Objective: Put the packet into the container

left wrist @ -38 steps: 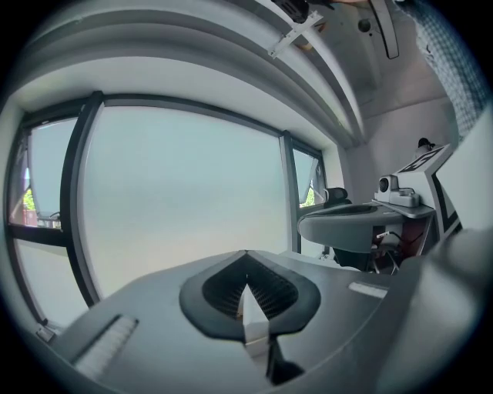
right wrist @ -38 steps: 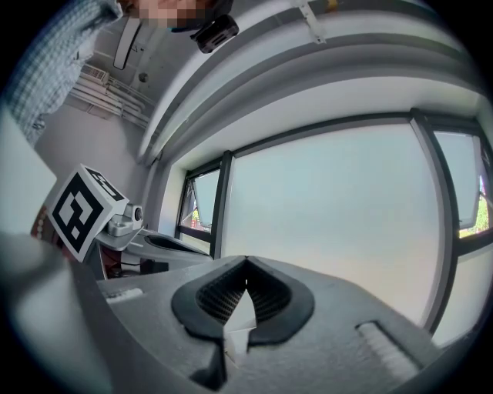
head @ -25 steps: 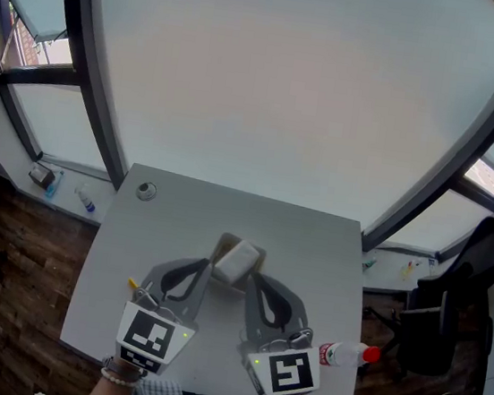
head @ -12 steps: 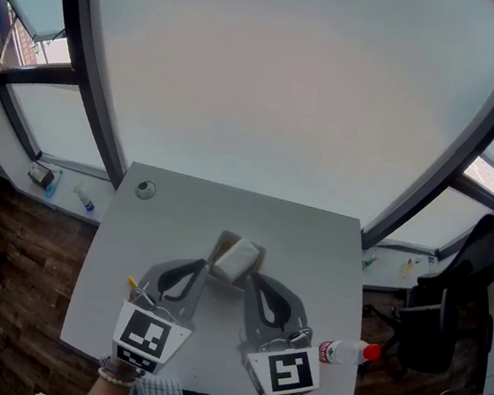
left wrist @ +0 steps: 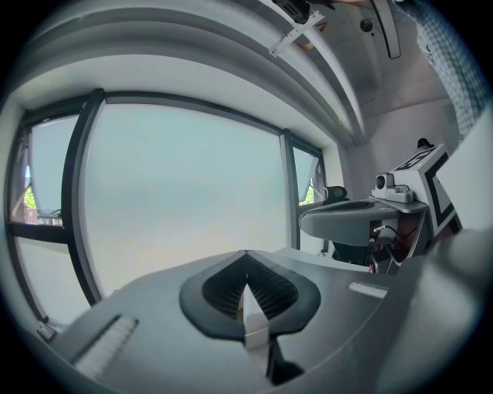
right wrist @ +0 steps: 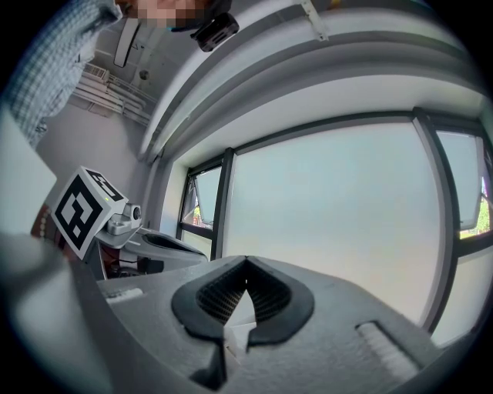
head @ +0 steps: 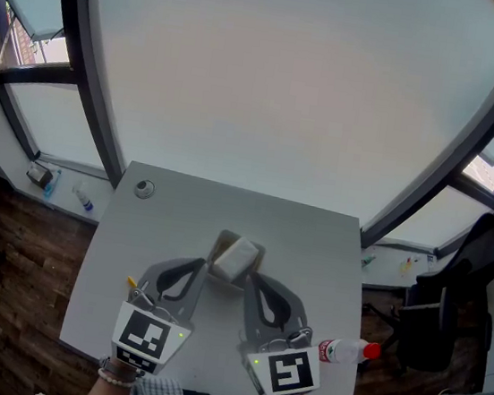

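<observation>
**Both grippers pinch the packet above the container**

I have the left gripper (head: 208, 271) and the right gripper (head: 248, 279) side by side over the near half of the grey bench (head: 313, 246), tips angled in toward each other. The white packet (head: 237, 258) is between those tips, tilted, at the mouth of the small tan container (head: 222, 242) in the middle of the bench. From the head view I cannot tell whether the packet rests on the rim or hangs clear of it.

In the left gripper view the jaws are closed tight on a thin white edge of the packet. The right gripper view shows the same, its jaws together with a white corner nipped between the ribbed pads.

A plastic bottle (head: 349, 351) with a red cap lies at the bench's near right edge, just beside the right gripper's marker cube. A small round fitting (head: 145, 190) sits near the far left corner, well apart from the container
</observation>
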Demonstrator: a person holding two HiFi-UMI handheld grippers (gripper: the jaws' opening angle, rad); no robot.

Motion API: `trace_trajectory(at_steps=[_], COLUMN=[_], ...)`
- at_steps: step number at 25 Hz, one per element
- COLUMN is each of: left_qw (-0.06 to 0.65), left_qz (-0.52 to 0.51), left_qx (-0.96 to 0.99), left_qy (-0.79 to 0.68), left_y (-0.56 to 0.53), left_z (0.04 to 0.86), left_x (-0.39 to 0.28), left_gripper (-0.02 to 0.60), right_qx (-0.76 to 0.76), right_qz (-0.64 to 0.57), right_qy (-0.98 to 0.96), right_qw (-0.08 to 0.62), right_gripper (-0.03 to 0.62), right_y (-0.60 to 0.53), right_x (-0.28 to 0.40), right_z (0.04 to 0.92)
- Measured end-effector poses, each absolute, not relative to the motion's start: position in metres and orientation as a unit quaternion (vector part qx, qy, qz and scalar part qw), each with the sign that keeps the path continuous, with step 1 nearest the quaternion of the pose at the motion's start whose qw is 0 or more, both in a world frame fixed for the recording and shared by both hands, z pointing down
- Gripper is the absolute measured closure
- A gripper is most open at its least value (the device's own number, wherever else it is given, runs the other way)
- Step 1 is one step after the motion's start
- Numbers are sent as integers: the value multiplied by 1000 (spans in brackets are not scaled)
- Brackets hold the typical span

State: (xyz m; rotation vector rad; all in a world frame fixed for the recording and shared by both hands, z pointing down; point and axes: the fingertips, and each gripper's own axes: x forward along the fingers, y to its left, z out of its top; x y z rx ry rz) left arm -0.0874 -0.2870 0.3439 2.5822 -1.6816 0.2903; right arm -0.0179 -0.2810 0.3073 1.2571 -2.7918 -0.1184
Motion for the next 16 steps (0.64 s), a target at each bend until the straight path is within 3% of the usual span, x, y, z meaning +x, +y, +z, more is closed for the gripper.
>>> trace_trajectory(at_steps=[16], left_qw=[-8], left_qz=[134], left_qx=[840], left_qy=[-526], left_y=[-284], left_z=[348], left_x=[-75], left_gripper=[578], right_qx=[405], right_qz=[-35], right_qy=[-913], right_qw=[39], right_gripper=[593], right_y=[-280], right_x=[-15], right_z=[308])
